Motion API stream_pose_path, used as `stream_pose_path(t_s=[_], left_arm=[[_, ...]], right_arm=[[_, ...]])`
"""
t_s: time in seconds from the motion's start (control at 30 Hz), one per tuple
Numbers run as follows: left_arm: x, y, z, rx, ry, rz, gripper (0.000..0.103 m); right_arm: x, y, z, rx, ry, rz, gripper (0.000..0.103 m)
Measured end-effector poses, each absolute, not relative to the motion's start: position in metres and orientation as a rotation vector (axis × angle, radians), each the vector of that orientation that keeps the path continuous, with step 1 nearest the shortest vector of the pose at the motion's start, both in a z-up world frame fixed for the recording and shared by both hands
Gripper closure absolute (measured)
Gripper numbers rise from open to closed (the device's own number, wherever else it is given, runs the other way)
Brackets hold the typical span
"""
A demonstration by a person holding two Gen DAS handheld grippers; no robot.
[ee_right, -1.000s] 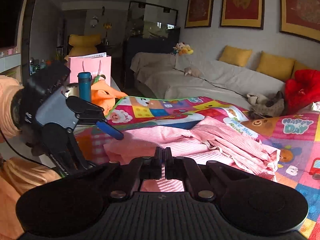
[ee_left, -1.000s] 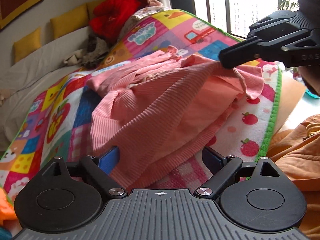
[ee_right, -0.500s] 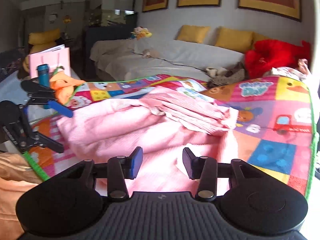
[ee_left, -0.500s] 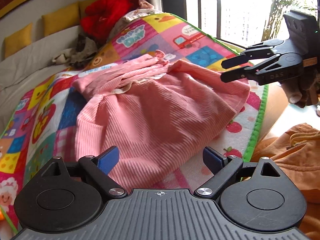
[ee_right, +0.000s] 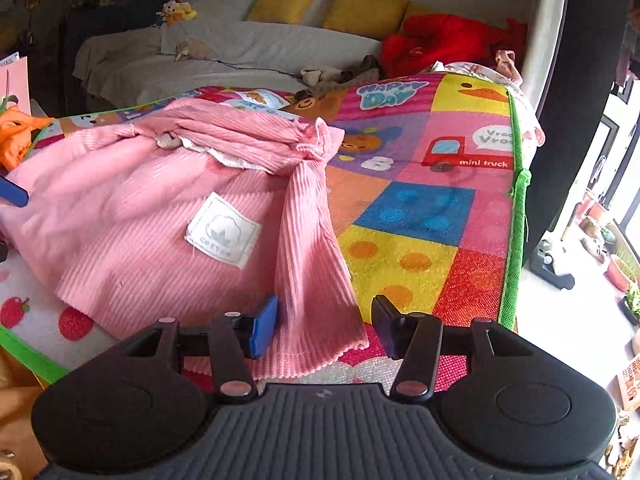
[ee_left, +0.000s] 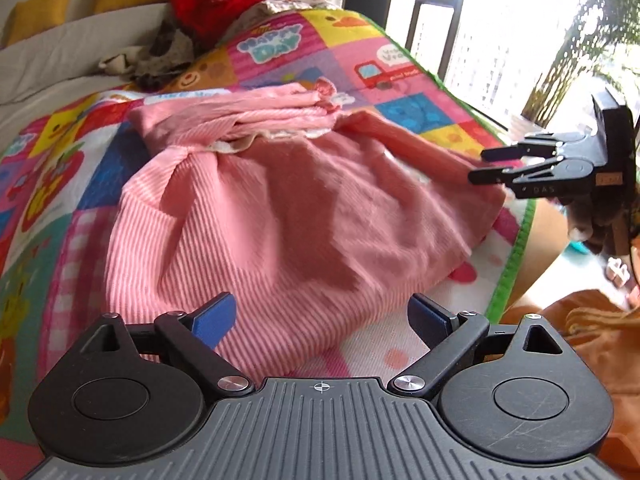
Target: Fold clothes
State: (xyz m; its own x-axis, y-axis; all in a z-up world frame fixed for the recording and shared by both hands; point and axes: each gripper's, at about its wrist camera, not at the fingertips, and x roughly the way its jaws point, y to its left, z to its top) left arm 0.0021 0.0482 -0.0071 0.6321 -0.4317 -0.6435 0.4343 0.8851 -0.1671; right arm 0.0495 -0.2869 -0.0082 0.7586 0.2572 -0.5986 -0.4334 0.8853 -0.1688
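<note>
Both grippers are wide open and hold nothing. The pink garment (ee_right: 168, 216) lies crumpled on the mat (ee_right: 420, 216), label up. The right gripper (ee_right: 324, 328) straddles a hanging strip; better to close low on its hem and lay it flat. The left gripper (ee_left: 320, 316) hovers at the opposite edge. The garment's long axis seems to run between the two grippers.

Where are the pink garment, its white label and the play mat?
pink garment (ee_left: 280, 216): left wrist view, middle of the ribbed body.
white label (ee_right: 223, 231): right wrist view, centre of the patch.
play mat (ee_right: 416, 212): right wrist view, bare blue square.
</note>
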Motion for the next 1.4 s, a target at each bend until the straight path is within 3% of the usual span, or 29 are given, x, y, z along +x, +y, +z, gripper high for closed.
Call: stream_pose_path(t_s=[0.27,0.43,0.73,0.77,0.8,0.83,0.9,1.17,1.33,1.4], left_arm=[[0.055,0.032,0.004,-0.102,0.708,-0.482,0.006],[0.069,0.032,-0.018,-0.055,0.823,-0.454,0.006],[0.136,0.060,0.039,-0.164,0.628,-0.356,0.005],[0.149,0.062,0.037,-0.190,0.628,-0.343,0.005],[0.161,0.064,0.035,-0.216,0.629,-0.330,0.005],[0.173,0.065,0.033,-0.242,0.629,-0.317,0.005],[0.193,0.067,0.025,-0.268,0.644,-0.288,0.005],[0.222,0.080,-0.020,-0.296,0.742,-0.190,0.004],[0.219,0.078,-0.022,-0.277,0.726,-0.197,0.003],[0.218,0.078,-0.022,-0.280,0.725,-0.200,0.002]], right_arm=[[0.075,-0.251,-0.003,-0.257,0.630,0.484,0.047],[0.087,-0.259,-0.019,-0.271,0.724,0.468,0.046],[0.151,-0.249,0.047,-0.160,0.590,0.541,0.038],[0.164,-0.243,0.050,-0.154,0.577,0.550,0.039],[0.178,-0.235,0.050,-0.149,0.574,0.558,0.048],[0.191,-0.227,0.048,-0.146,0.575,0.565,0.062],[0.219,-0.210,0.045,-0.140,0.577,0.580,0.067],[0.284,-0.174,-0.021,-0.273,0.706,0.517,0.067],[0.292,-0.154,0.007,-0.300,0.612,0.571,0.067],[0.310,-0.140,0.009,-0.328,0.610,0.561,0.060]])
